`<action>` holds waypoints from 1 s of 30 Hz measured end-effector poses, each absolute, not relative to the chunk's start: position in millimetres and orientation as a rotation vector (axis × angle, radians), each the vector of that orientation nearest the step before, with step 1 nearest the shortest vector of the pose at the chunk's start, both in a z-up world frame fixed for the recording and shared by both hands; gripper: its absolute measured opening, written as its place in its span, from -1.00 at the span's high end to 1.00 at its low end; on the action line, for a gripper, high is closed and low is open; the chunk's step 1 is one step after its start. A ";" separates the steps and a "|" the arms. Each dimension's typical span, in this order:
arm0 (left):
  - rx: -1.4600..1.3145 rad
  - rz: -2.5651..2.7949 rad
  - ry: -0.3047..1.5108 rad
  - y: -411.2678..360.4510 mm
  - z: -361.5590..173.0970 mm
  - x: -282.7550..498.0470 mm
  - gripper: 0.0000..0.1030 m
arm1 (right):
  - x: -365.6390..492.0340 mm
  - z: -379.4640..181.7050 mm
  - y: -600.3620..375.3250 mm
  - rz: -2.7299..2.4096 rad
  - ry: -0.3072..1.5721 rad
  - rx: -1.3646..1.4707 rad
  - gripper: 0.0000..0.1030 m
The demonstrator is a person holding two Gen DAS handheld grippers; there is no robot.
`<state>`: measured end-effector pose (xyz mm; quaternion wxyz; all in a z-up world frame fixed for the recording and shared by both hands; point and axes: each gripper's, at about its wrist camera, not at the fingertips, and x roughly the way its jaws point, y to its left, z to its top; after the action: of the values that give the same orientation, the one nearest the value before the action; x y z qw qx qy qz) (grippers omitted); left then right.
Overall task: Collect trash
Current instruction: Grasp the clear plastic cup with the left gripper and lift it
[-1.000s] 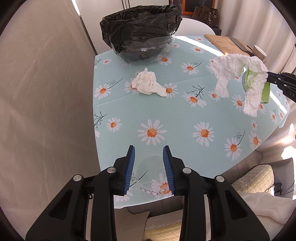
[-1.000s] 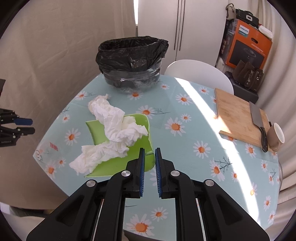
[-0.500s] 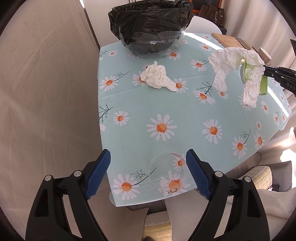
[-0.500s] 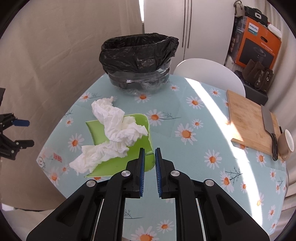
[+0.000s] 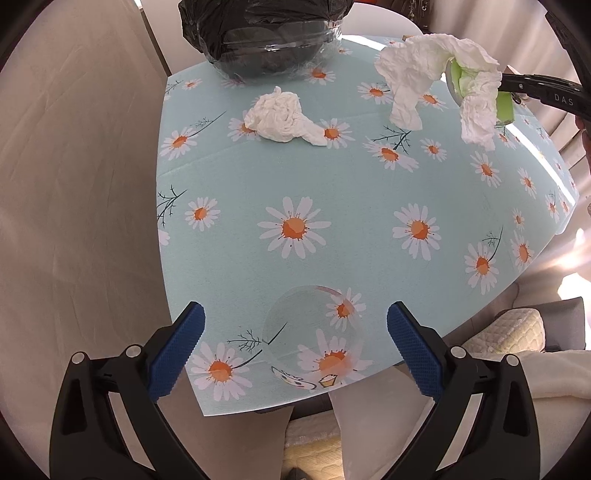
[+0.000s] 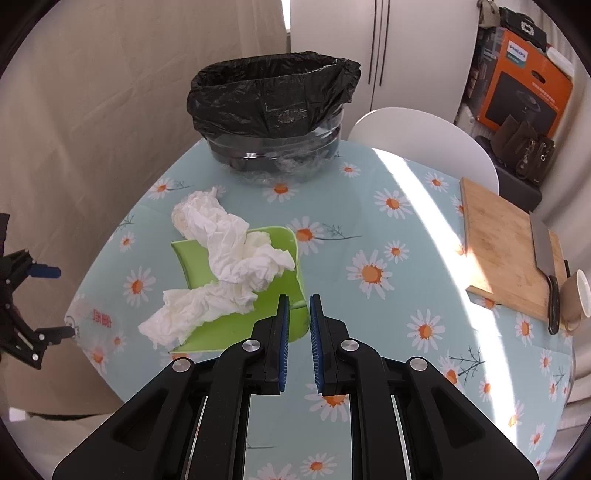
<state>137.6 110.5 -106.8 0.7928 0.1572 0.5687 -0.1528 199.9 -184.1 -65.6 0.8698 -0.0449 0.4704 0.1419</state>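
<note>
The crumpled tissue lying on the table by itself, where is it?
In the left wrist view the crumpled tissue lies on the daisy tablecloth toward the far side, just in front of the black-lined trash bin and left of the tissue-laden green dustpan.

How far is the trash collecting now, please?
Nothing visibly sits in the bin yet; its inside is hidden. The right gripper holds a green tray carrying crumpled tissues above the table. One tissue wad is left on the tablecloth. The left gripper is open, empty.
</note>
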 end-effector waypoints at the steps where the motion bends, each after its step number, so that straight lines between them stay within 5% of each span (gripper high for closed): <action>1: 0.340 -0.329 1.235 109.4 -112.3 137.3 -0.88 | 200.2 -67.2 -184.5 0.297 0.987 -0.094 0.80; 13: 0.343 -0.310 1.308 102.8 -159.9 130.3 -0.86 | 190.2 -84.1 -197.2 0.287 1.026 -0.061 0.80; 20: 0.396 -0.329 1.338 100.4 -167.3 127.0 -0.26 | 183.9 -88.9 -203.0 0.272 1.032 -0.065 0.80; 30: 0.436 -0.302 1.345 102.8 -154.7 137.4 -0.25 | 184.7 -84.2 -221.0 0.259 1.008 -0.009 0.80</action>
<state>137.4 102.8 -154.7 0.7498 0.1996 0.6155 -0.1382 184.7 -221.0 -84.2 0.8675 -0.0045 0.4817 0.1237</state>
